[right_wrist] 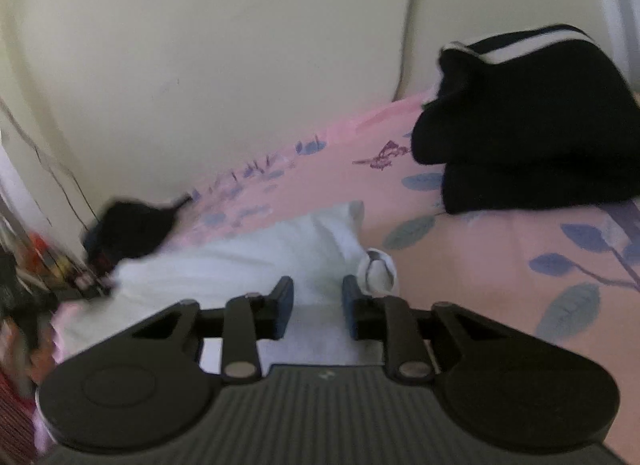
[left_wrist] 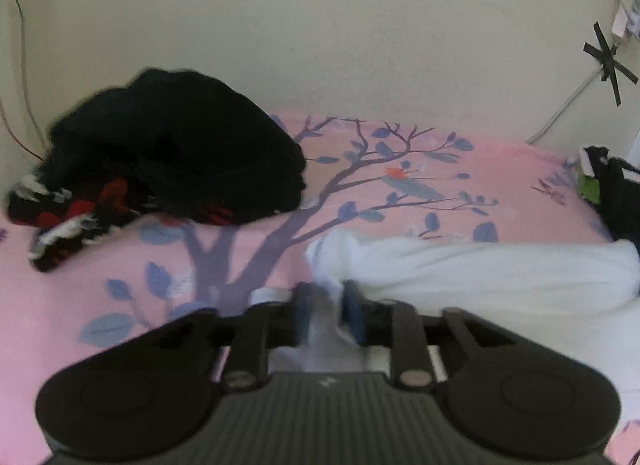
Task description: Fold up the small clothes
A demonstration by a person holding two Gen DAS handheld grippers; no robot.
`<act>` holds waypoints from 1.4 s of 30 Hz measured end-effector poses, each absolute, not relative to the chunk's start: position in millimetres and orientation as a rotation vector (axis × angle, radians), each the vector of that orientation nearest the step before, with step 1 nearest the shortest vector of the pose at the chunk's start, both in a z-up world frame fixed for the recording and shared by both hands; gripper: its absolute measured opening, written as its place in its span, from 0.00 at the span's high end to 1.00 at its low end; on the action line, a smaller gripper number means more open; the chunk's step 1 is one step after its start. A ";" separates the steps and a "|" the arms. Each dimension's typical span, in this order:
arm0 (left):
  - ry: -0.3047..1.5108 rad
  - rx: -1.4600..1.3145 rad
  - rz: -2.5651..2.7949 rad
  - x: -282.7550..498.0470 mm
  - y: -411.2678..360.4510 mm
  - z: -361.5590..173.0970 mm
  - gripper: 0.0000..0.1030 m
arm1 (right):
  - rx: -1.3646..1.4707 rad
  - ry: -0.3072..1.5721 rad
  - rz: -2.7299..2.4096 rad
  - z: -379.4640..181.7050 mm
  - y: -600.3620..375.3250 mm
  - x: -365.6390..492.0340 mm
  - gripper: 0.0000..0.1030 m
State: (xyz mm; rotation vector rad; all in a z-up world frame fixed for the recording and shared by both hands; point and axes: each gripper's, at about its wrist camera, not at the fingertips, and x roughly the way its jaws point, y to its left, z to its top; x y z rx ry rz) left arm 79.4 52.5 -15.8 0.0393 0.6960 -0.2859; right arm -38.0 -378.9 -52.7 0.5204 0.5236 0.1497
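Item: white garment (left_wrist: 480,269), small and soft, lying crumpled across the pink tree-print bed sheet (left_wrist: 120,265), directly ahead of both tools. Left tool (left_wrist: 329,315): its blue pads are drawn close on a bunched corner of the white cloth, which rises as a pinched ridge between them. Right tool (right_wrist: 318,305): spread apart, with white cloth (right_wrist: 248,261) beneath and between the pads but nothing gripped; a rolled white hem or cuff (right_wrist: 378,267) sits just beyond its right finger. Surroundings: a loose heap of black and red-patterned clothes (left_wrist: 160,161) ahead and to the left of the left tool; a neat black stack (right_wrist: 532,137) ahead and to the right of the right tool, near the wall (left_wrist: 320,45). Hazards, as judgement: the left hold takes in only a narrow bunch, so a pull may let thin fabric slide free or may lift a single layer and leave the rest behind. With the right tool not yet closed, any lift is one-sided and likely to twist the garment instead of spreading it flat. The right tool, closing where it stands, may catch a mid-panel fold, not an edge, giving a crooked crease. The sheet lies directly under the cloth; a low pinch may gather sheet with garment. Both views are blurred, so the exact layers held cannot be told.
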 end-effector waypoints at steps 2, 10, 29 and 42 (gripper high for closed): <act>0.644 -0.019 -0.296 58.8 69.7 0.5 0.76 | 0.601 0.462 0.140 -43.4 -394.2 -59.8 0.23; 0.599 -0.248 -0.615 24.9 54.3 34.7 0.86 | 0.774 0.571 0.146 -59.3 -418.2 -81.6 0.28; 0.841 -0.218 -0.692 57.1 1.5 -40.9 0.94 | 0.751 0.520 0.437 16.2 -335.6 -31.9 0.73; 0.522 -0.514 -0.404 -1.2 193.8 12.8 0.77 | 0.376 0.754 0.764 26.8 -118.6 76.0 0.73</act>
